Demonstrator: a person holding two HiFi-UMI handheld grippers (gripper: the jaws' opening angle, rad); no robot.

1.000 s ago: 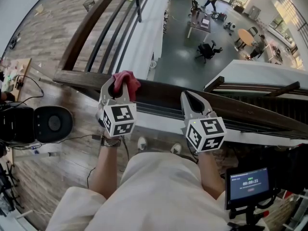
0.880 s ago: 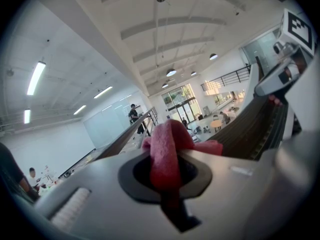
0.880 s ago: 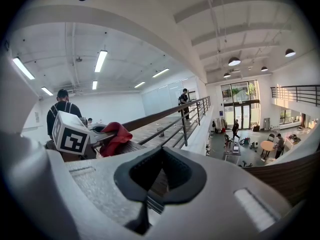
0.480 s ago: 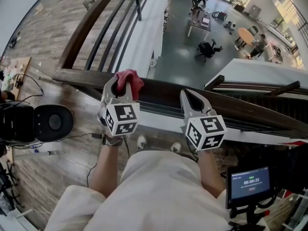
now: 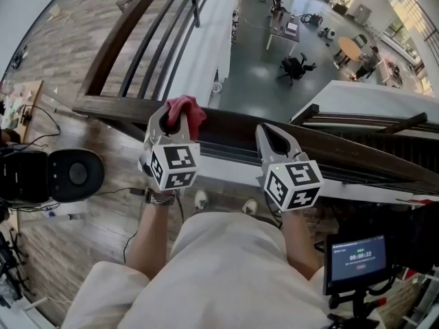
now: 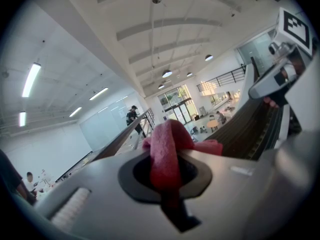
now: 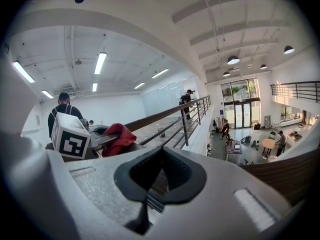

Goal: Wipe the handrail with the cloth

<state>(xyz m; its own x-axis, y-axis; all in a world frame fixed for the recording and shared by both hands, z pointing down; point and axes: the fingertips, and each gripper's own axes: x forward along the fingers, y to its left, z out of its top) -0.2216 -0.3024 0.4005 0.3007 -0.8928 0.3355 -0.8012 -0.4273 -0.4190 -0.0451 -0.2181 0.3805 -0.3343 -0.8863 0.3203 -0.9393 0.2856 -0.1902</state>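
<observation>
**A:** Start at the left. What is the left gripper (image 5: 171, 117) doing?

**B:** Its jaws are clamped on a crumpled red fabric cloth (image 5: 186, 107). The left gripper view shows a fold of the cloth (image 6: 168, 150) pinched in the notch between the pads, with the rest bunched out past the tips.

**A:** Where does the cloth sit?

**B:** On top of the dark brown wooden handrail (image 5: 233, 130), near its left end, just right of the corner where a second rail runs off along the balcony. The bunch looks pressed to the wood, though I cannot confirm contact from any view.

**A:** And the right gripper (image 5: 271, 137)?

**B:** Jaws drawn together, nothing between them. In its own view only the rail bars show through the notch. From the head view its nose lies over the rail, well to the right of the cloth. Whether it is touching, I cannot tell.

**A:** Progress?

**B:** My judgement is early in a pass. The cloth is at the left end, and the long run of rail (image 7: 295, 170) off to the right lies beyond it. The wood shows no streak or sheen to mark wiped from unwiped, so I cannot tell what is done.

**A:** What remains?

**B:** Probably the whole stretch rightward, under and past the right gripper.
</observation>
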